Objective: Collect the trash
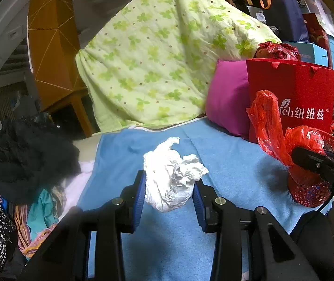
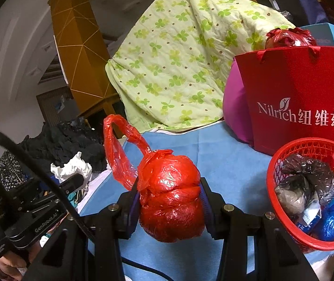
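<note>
My left gripper [image 1: 169,192] is shut on a crumpled white paper wad [image 1: 171,178] and holds it above the blue cloth [image 1: 227,159]. My right gripper [image 2: 170,201] is shut on a tied red plastic bag [image 2: 170,194], whose loose handle loop [image 2: 117,145] sticks up to the left. A red mesh basket [image 2: 281,213] stands at the right, holding several bagged scraps in black, grey and blue. In the left wrist view the right gripper with the red bag [image 1: 305,140] is in front of the basket [image 1: 307,194]. The left gripper with the paper [image 2: 72,171] shows at the left of the right wrist view.
A red Nilrich paper bag [image 2: 300,98] and a magenta cushion [image 1: 227,98] stand behind the basket. A green clover quilt [image 1: 157,61] is piled at the back. Black fabric [image 1: 24,154] and mixed clothes [image 1: 40,213] lie at the left edge. A cable [image 2: 26,159] crosses the right wrist view.
</note>
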Demonstrator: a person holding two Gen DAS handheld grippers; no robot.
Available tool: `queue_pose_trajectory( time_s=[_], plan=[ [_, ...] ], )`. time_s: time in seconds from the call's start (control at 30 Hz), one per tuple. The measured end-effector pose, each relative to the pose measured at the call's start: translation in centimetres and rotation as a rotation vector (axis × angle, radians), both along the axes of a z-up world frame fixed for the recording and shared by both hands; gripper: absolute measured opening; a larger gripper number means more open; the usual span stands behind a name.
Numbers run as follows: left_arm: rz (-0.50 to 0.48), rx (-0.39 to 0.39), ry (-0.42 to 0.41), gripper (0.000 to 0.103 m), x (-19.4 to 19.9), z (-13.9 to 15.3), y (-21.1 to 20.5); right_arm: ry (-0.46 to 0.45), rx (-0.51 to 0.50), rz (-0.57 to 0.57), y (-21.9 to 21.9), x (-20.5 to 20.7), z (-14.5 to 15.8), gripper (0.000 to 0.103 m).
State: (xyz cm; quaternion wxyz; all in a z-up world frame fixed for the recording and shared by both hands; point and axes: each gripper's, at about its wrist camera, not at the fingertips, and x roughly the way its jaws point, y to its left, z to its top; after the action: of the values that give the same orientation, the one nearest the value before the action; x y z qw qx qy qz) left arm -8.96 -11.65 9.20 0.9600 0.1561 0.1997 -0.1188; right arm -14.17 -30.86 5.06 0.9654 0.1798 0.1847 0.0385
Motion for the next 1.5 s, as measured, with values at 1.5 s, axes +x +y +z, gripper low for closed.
queue_pose_trajectory(
  time_s=[1.5],
  plan=[
    [-0.078, 0.047, 0.021, 0.039, 0.5, -0.5, 0.5, -0.023, 0.059, -0.060, -1.1, -3.0, 0.3, 0.049]
  ],
)
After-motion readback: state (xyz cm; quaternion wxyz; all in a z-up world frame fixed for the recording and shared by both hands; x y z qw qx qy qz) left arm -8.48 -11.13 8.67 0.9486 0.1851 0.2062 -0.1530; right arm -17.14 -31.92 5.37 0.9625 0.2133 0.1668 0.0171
